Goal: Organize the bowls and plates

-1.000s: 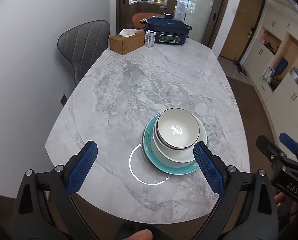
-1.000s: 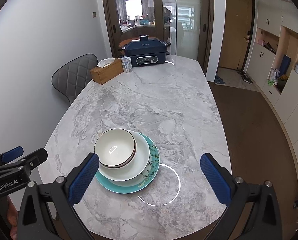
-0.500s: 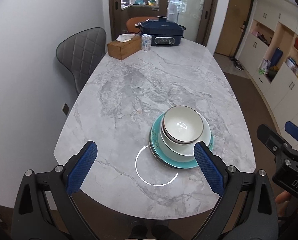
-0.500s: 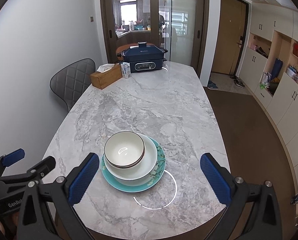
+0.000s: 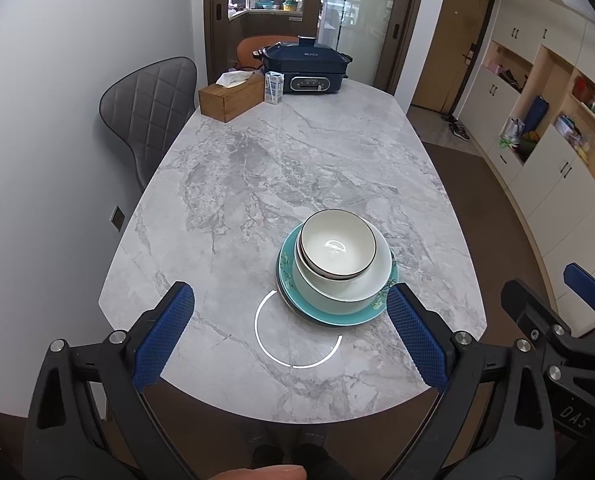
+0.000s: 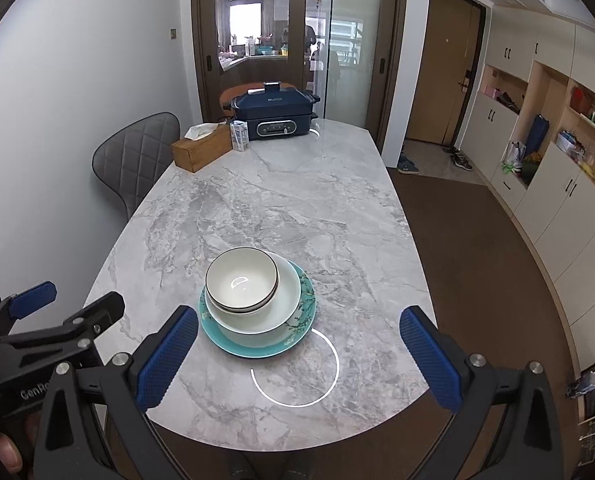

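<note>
A small white bowl with a dark rim (image 5: 338, 245) (image 6: 241, 281) sits inside a larger white bowl (image 5: 353, 286) (image 6: 275, 308). Both rest on a teal plate (image 5: 371, 310) (image 6: 303, 324) near the front of the marble table (image 5: 281, 168) (image 6: 281, 208). My left gripper (image 5: 289, 340) is open and empty, held back from the stack over the table's front edge. My right gripper (image 6: 297, 360) is open and empty, also back from the stack. Each gripper shows at the side of the other's view.
At the table's far end stand a wooden tissue box (image 5: 231, 96) (image 6: 201, 150), a small carton (image 5: 274, 87) (image 6: 239, 136) and a dark blue electric cooker (image 5: 305, 66) (image 6: 275, 114). A grey chair (image 5: 149, 104) (image 6: 135, 158) stands at the left. Cabinets (image 6: 537, 152) line the right wall.
Both grippers have drawn back and up from the table; the stack looks smaller and farther. The bowls and plate have not moved.
</note>
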{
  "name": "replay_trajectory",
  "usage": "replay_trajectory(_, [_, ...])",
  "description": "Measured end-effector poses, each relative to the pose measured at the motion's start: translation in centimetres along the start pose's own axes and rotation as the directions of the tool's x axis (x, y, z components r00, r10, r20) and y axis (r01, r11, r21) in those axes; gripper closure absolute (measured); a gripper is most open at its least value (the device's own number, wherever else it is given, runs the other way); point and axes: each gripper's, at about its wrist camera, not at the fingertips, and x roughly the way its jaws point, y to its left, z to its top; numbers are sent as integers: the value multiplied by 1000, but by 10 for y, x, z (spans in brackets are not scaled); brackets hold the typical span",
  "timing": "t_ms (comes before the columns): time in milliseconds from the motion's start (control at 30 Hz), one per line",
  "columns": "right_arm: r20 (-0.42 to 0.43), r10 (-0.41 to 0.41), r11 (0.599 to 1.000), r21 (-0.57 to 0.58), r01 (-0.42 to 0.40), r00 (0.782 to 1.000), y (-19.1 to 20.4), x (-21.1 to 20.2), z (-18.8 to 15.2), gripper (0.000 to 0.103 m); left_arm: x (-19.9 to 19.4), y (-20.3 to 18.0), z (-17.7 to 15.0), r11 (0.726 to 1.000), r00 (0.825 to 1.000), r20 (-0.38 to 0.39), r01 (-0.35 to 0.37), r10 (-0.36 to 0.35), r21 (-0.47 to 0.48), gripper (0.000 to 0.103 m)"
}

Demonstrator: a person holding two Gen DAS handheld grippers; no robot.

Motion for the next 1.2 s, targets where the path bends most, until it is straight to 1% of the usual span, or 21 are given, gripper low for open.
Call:
replay_trajectory(67, [5,4,1000,16,-4,1000,-5,-6,0,0,-6,-1,1,1000,1000,8,8,-8,-8,5])
replay_trajectory(167, [7,-11,1000,28,11,1000,-11,-11,1,0,-14,-4,0,1000,1000,24,-9,9,-2,5])
replay_trajectory(267, [5,-4,999,44,3,1000,-16,-14,2,0,-17,-6,-2,1000,1000,22,-16,16,0,5])
replay_trajectory(567, [12,4,1000,29,-4,1000,-10,-24,1,0,-29,-12,-10,999,998,37,-42,42,14,5])
replay_trajectory(967, [6,22,999,27,-23,1000,-11,-29,1,0,-36,-10,-16,999,998,41,-47,47,-7,5])
replay_trajectory(1200, [-6,25,999,24,-24,1000,-8,-25,2,0,-39,-12,-16,999,998,49,-48,49,-4,5])
